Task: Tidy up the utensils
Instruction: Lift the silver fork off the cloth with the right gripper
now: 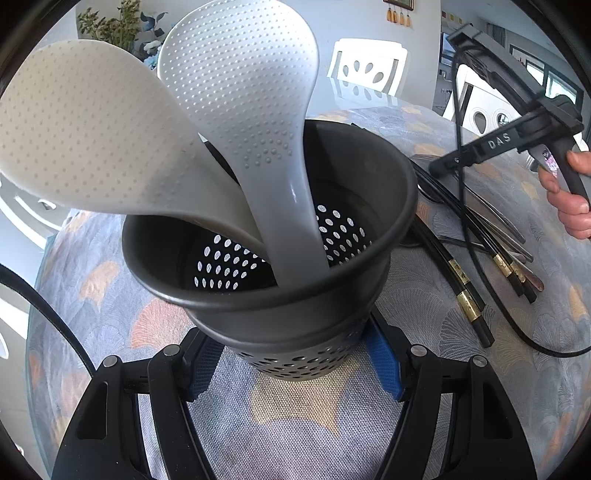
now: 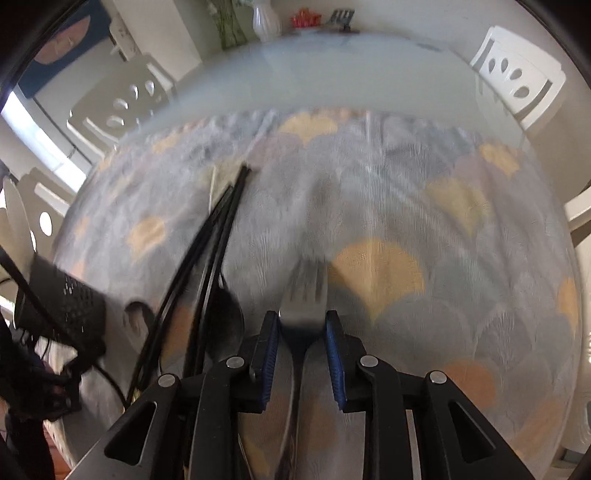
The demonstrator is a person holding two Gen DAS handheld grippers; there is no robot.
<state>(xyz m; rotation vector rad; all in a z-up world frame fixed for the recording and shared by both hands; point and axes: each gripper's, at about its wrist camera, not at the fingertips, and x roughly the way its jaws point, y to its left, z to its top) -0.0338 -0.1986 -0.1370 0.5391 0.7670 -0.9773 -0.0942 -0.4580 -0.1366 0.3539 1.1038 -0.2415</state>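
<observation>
My left gripper (image 1: 291,365) is shut on the dark perforated utensil holder (image 1: 332,302), its blue pads pressing both sides of the base. A white rice paddle (image 1: 85,136) and a grey rice paddle (image 1: 251,92) stand in the holder. To its right on the cloth lie several black chopsticks (image 1: 465,280) with gold bands. In the right wrist view my right gripper (image 2: 301,332) is low over a metal fork (image 2: 304,299) lying on the cloth, whose head sits between the narrowly open pads. A dark spoon (image 2: 225,317) and the chopsticks (image 2: 218,236) lie just left of it.
A fan-patterned tablecloth (image 2: 406,206) covers the round table. A hand (image 1: 569,199) holds the right gripper (image 1: 437,168), with a black cable trailing over the chopsticks. White chairs (image 2: 517,74) ring the table; a vase (image 2: 264,20) stands at the far side.
</observation>
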